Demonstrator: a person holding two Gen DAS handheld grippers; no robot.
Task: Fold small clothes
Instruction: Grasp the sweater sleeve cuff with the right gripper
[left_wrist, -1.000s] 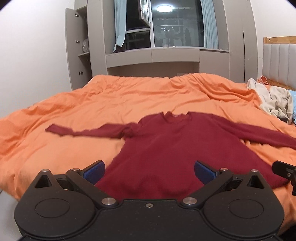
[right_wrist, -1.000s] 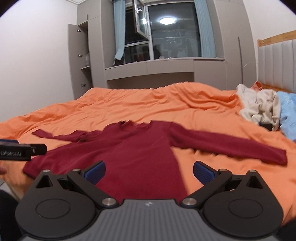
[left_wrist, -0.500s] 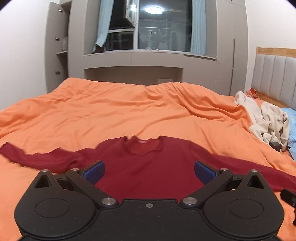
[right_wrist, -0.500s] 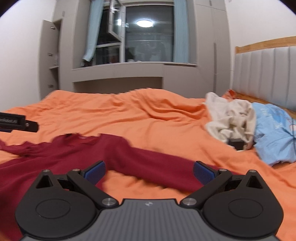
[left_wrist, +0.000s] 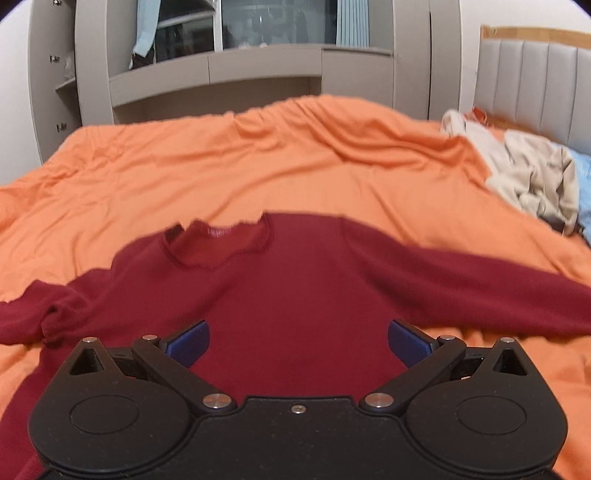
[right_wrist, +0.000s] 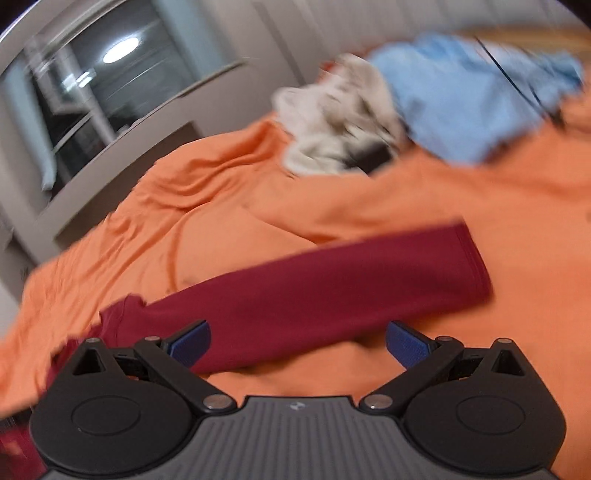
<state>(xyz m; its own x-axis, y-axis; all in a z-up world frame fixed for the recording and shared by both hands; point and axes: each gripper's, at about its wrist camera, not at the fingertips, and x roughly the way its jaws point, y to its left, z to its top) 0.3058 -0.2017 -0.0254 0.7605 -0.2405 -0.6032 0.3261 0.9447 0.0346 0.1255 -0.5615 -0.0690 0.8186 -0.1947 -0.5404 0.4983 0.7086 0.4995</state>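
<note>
A dark red long-sleeved sweater (left_wrist: 295, 295) lies spread flat on the orange bedspread (left_wrist: 295, 166), neck hole away from me, sleeves stretched out to both sides. My left gripper (left_wrist: 298, 341) hovers open over the sweater's chest, nothing between its blue pads. In the tilted, blurred right wrist view, the sweater's right sleeve (right_wrist: 332, 280) runs across the bedspread (right_wrist: 517, 192) to its cuff. My right gripper (right_wrist: 297, 341) is open just above the sleeve's near part, holding nothing.
A heap of beige clothing (left_wrist: 532, 177) and a light blue garment (right_wrist: 469, 96) lie at the bed's right side near the padded headboard (left_wrist: 535, 81). Grey cabinets and a window ledge (left_wrist: 221, 70) stand beyond the far edge of the bed.
Both grippers have moved forward and lower over the sweater. The right one has swung right and tilted, now over the right sleeve. Both stayed open.
</note>
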